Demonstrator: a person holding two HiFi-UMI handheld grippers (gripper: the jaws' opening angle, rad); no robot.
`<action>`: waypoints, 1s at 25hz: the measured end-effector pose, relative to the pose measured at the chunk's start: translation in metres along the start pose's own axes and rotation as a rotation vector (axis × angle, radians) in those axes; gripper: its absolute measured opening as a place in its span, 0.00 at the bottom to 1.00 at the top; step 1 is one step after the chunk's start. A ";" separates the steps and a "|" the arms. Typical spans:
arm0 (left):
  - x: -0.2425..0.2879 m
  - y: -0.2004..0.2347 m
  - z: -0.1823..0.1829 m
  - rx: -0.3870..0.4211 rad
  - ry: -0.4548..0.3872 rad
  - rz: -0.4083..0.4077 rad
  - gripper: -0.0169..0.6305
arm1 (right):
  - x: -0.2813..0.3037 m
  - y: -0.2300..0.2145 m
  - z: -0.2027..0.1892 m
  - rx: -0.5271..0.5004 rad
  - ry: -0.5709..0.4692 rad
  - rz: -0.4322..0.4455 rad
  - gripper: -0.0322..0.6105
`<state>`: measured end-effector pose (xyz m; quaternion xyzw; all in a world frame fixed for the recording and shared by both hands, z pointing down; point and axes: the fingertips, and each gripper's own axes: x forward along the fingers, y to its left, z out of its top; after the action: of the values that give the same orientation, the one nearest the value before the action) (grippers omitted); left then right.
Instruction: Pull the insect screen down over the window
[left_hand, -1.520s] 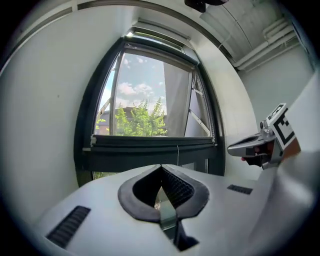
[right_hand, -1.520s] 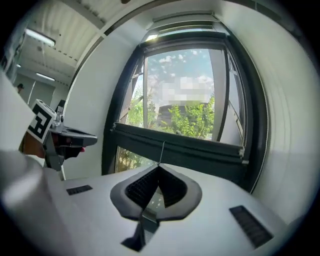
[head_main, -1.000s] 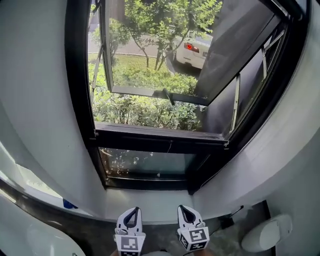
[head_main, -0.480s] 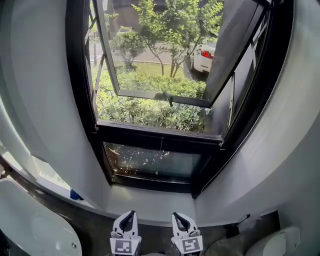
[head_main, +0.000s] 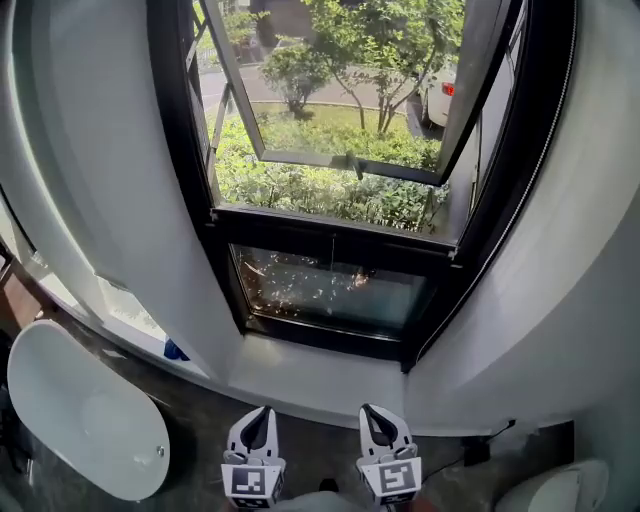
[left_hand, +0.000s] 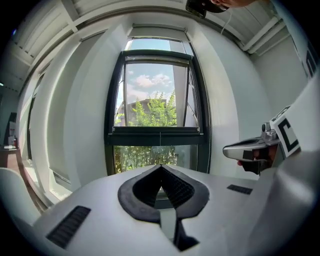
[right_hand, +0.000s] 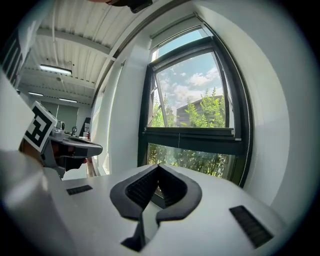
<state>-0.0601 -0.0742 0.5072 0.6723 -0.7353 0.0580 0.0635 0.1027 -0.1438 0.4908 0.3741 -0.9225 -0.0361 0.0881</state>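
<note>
Jaws pressed together, nothing between them, on both left gripper (head_main: 262, 412) and right gripper (head_main: 370, 412), side by side at the head view's bottom edge. The window (head_main: 335, 232) fills the upper centre, sash tilted outward, well apart from them.

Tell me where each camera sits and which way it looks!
Head view: on the person's head, looking steeply down at the window; both shut claws show, left claw and right claw.
Left gripper view: on the left claw, facing the window; the right claw shows at its right.
Right gripper view: on the right claw, facing the window; the left claw shows at its left.
All share the window.
</note>
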 end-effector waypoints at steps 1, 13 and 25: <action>-0.005 -0.001 0.002 0.000 -0.011 -0.002 0.05 | -0.007 0.002 0.002 0.001 -0.001 -0.003 0.06; -0.137 0.043 0.013 0.047 -0.083 -0.035 0.05 | -0.087 0.107 0.027 0.105 -0.054 -0.124 0.06; -0.260 0.068 -0.014 -0.015 -0.070 -0.068 0.05 | -0.180 0.221 0.020 0.124 -0.032 -0.191 0.06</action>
<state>-0.1052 0.1892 0.4767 0.6981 -0.7141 0.0267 0.0444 0.0745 0.1398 0.4757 0.4642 -0.8845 0.0068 0.0463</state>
